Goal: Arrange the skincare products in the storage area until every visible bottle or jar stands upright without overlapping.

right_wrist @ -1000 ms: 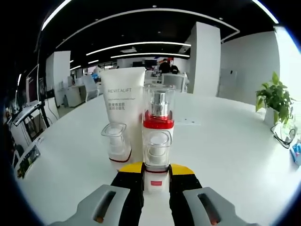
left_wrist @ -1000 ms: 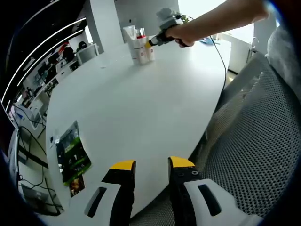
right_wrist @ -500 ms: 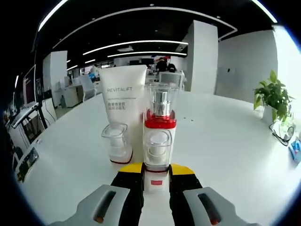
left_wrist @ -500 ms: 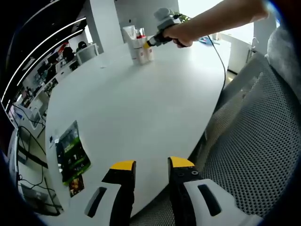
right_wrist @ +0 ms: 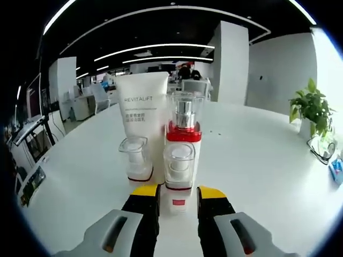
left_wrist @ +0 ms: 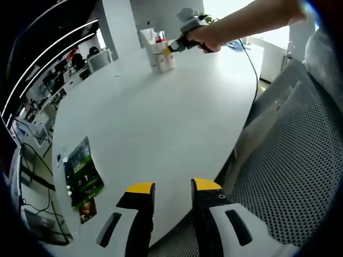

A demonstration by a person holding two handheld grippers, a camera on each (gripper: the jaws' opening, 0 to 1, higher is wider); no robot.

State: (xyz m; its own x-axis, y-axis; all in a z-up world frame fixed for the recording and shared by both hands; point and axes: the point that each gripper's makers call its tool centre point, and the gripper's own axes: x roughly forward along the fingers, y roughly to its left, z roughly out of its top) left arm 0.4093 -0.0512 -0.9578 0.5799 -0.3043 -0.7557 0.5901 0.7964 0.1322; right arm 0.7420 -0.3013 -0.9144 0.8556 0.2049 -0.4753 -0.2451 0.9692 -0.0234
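Glossy white table (right_wrist: 257,176); upright clear-capped, red-collared pump bottle (right_wrist: 181,155) between parted right gripper (right_wrist: 178,191); left gripper (left_wrist: 172,187) parted, empty.

Open-plan office, white oval table (left_wrist: 161,118), grey mesh chair (left_wrist: 284,176), ceiling light strips (right_wrist: 155,47), white pillar (right_wrist: 234,64), potted plant (right_wrist: 310,110)

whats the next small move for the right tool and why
Probably draw the right tool straight back. Its jaws stand apart on either side of the small white bottle, which stands upright in front of the pump bottle and tube; all look upright, so backing out straight avoids knocking them.
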